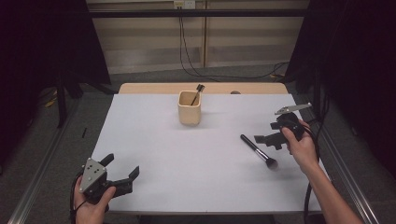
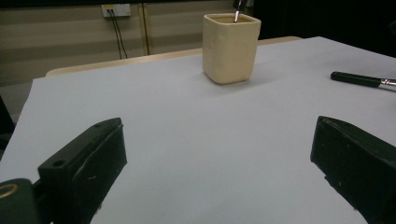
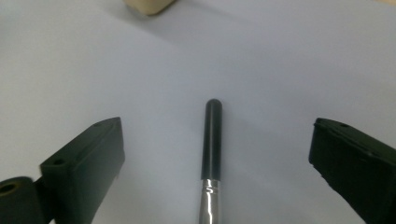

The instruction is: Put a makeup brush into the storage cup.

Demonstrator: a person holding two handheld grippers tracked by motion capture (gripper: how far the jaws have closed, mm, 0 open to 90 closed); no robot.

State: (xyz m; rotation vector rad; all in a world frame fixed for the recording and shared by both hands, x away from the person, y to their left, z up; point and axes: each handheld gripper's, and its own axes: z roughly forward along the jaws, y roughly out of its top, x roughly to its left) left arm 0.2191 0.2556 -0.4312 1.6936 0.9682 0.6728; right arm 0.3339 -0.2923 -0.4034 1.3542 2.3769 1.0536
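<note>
Right hand-held gripper jaws wide apart, empty, straddling the makeup brush handle tip. Brush lies flat on the tabletop at 4 o'clock from the beige cup. Left hand-held gripper at 7 o'clock, spread wide, empty.

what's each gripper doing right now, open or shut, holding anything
Left gripper: open, holding nothing, over bare table.
Right gripper: open, holding nothing, jaws either side of the makeup brush handle, not touching it.

Brush bristles beyond frame edge
</note>
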